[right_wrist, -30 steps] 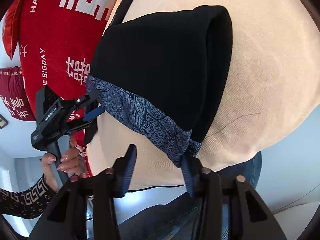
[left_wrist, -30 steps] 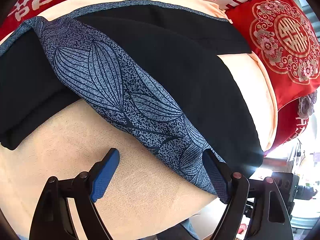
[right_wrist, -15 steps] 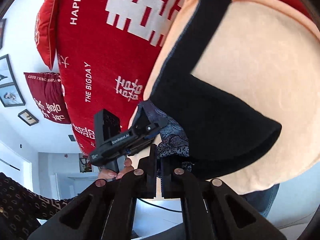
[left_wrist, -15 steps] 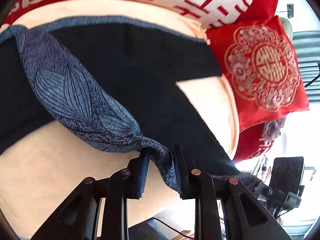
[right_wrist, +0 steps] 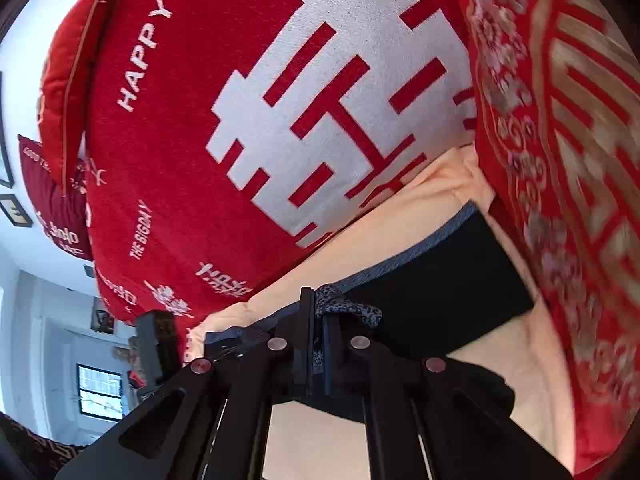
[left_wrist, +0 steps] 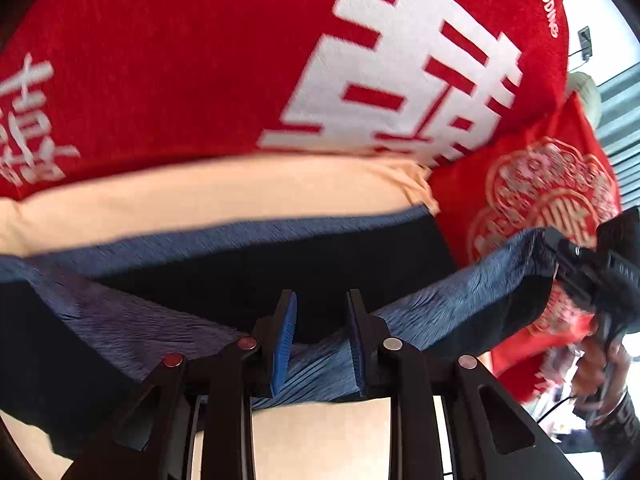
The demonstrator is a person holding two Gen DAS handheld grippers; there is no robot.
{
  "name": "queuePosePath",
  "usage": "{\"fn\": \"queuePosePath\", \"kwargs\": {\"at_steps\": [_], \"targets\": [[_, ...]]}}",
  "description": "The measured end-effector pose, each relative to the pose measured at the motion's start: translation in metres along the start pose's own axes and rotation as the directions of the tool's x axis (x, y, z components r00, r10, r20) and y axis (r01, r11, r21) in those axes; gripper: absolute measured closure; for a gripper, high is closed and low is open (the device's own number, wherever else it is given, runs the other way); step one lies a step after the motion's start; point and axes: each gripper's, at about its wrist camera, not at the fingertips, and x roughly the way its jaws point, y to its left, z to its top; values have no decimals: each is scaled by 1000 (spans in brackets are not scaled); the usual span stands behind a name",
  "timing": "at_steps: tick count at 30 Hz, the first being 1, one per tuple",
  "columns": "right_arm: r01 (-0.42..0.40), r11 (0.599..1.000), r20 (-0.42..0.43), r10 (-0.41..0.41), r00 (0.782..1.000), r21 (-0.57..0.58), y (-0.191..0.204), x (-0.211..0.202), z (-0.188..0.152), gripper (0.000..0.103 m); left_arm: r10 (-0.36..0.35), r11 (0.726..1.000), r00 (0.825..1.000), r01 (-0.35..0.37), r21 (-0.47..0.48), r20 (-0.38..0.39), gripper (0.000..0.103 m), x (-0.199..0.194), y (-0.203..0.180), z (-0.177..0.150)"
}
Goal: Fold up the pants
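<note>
The black pants with a blue leaf-print band [left_wrist: 460, 304] lie on the peach cushion [left_wrist: 208, 200], by its back edge. The left gripper [left_wrist: 320, 336] and right gripper [right_wrist: 318, 344] each pinch the band in narrow jaws. Carrying both corners level toward the red pillow [left_wrist: 180, 60] should keep the fold square.

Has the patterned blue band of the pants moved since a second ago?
Yes. The blue band, pinched by both grippers, has lifted off the peach cushion toward the red pillow.
</note>
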Motion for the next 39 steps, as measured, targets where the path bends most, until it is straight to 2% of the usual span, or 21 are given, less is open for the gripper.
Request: {"fn": "queuePosePath", "kwargs": {"at_steps": [2,3,4,8,9,10,11,12,15,17,19,21,23,24,25,26,28,30,33,35,39], "targets": [[68,997,-23,-69,997,-28,-4,16,20,96,76,997,997,-77,13,24,75,-3,6,3],[100,994,-36,-101,994,-46,-6,26,30,96,107,994,994,-107,18,30,58,-2,9,2],[112,992,-49,-115,992,-59,-9,33,34,96,151,988,988,-152,18,38,33,-1,14,-2],[260,953,-80,-274,958,-153,-14,63,47,91,276,961,961,-276,14,8,29,16,37,-17],[339,918,-62,-358,932,-206,-12,70,50,83,331,943,943,-331,12,-17,29,26,45,-22],[395,884,-36,-416,909,-250,-9,73,52,53,357,934,933,-357,7,-35,29,34,49,-23],[423,864,-8,-442,897,-273,-8,72,55,15,382,924,921,-383,-4,-70,29,45,59,-28],[441,848,39,-451,892,-293,-3,67,56,11,400,915,911,-403,-13,-100,29,53,67,-32],[361,887,39,-366,930,-289,7,49,49,11,409,909,906,-415,-32,-111,28,62,80,-40],[335,911,6,-344,939,-240,4,41,28,11,427,902,898,-431,-8,-107,28,63,79,-39],[370,914,-60,-384,921,-166,-15,44,-5,13,426,902,898,-431,-22,-114,27,64,82,-38],[417,906,-124,-422,898,-67,-44,53,-31,24,424,903,898,-429,-28,-118,27,65,82,-35],[448,892,-187,-430,883,66,-77,61,-46,43,424,903,898,-429,-22,-115,27,67,82,-35],[450,884,-188,-424,886,125,-91,62,-49,47,423,904,899,-428,-20,-112,27,69,81,-35],[453,876,-173,-426,888,165,-101,64,-50,63,423,904,899,-427,-18,-111,27,69,81,-34],[464,870,-154,-442,884,166,-102,65,-48,93,423,904,899,-427,-16,-111,27,70,82,-33],[477,876,-88,-471,878,73,-87,64,-38,94,423,904,899,-427,-15,-112,27,71,82,-31],[521,853,-66,-522,851,-29,-74,64,-38,93,426,903,898,-429,-10,-110,27,72,82,-32],[600,800,-169,-594,787,-17,-95,69,-46,71,428,901,893,-433,-11,-138,27,67,75,-36],[576,817,-150,-566,810,24,-95,55,-48,65,407,908,899,-417,-35,-160,27,59,70,-33],[512,854,-28,-517,856,-94,-51,37,-42,65,398,914,913,-403,-48,-89,27,46,64,-12]]}}
